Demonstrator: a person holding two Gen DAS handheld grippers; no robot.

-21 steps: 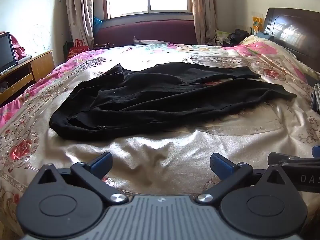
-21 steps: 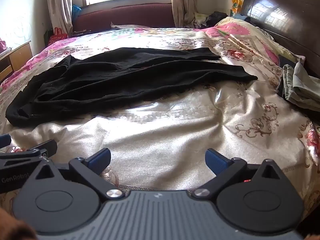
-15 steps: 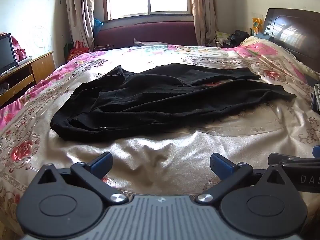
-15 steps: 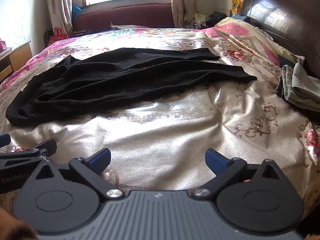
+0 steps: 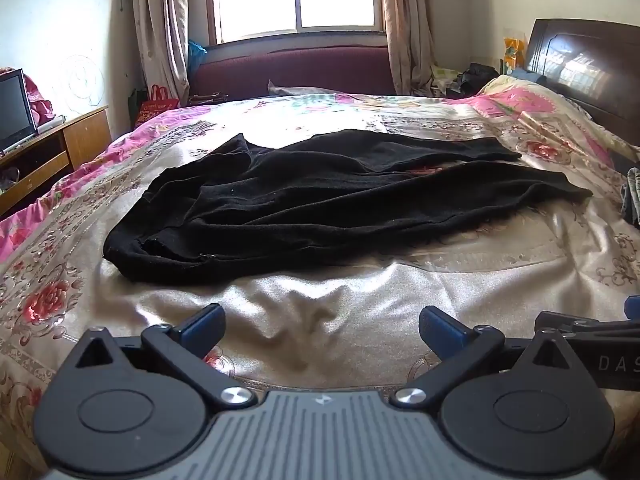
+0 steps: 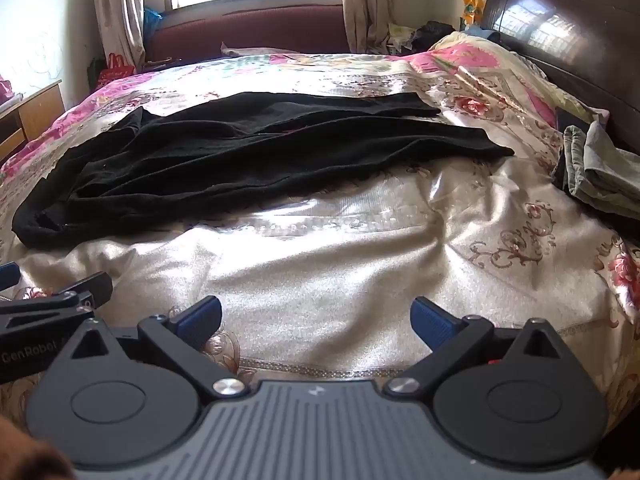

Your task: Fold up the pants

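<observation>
Left wrist view: black pants (image 5: pixel 340 200) spread on bed (image 5: pixel 320 304); left tongs (image 5: pixel 322 326), right tongs (image 6: pixel 316 318) both apart, holding nothing.

"DAS", cut off at frame edge, on right gripper (image 5: pixel 600 360) body seen in left wrist view. "GenRobot" on left gripper (image 6: pixel 36 344) body seen in right wrist view. No other legible text.

Open bedspread (image 5: pixel 320 292) lies between both grippers and the black pants (image 5: pixel 320 200). Passage on the right side is bounded by folded grey-green clothes (image 6: pixel 600 168) and the headboard (image 6: pixel 560 40).
</observation>
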